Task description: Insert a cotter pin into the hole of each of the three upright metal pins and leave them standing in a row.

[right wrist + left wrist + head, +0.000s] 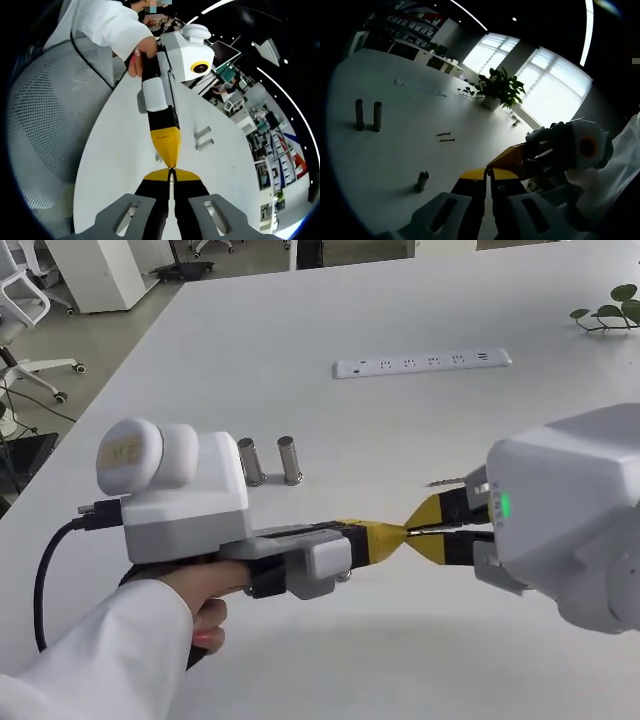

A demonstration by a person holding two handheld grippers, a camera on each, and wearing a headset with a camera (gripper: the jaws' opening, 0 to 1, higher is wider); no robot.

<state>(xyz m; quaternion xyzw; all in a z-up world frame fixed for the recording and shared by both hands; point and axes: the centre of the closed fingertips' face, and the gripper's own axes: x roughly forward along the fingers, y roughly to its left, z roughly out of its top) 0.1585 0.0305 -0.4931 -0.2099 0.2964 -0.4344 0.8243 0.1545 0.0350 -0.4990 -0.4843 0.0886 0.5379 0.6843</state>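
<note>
The left tool point(398, 533) has its yellow jaws together, tapering to a single point. The right tool point(412, 532) faces it from the other side with its jaws together as well, so the two tools meet tip to tip just above the tabletop point(330, 660). A thin dark line runs between the right tool's jaws in the head view. It is too fine to tell whether anything is pinched there.

In the left gripper view the left tool point(488, 173) rises from the bottom and the right tool point(492, 163) comes in from the right to touch its tip. In the right gripper view the right tool point(171, 175) sits at the bottom, and the left tool point(169, 161) reaches down to it from the top.

A hand point(205, 605) in a white sleeve grips the left tool's handle, and a black cable point(42, 575) trails from its rear.

Beyond the left tool, two metal pins point(270, 460) stand upright just beside each other on the tabletop. The left gripper view shows the same pair point(368, 115). It also shows a third metal pin point(422, 180) standing alone nearer the tool, well apart from the pair.

Two cotter pins point(445, 137) lie loose on the tabletop, side by side, between the pair and the right tool. One of them point(445, 481) peeks out beside the right tool's body in the head view.

Farther back lie a white power strip point(422, 364) and, at the far edge, a leafy plant point(610, 310).
</note>
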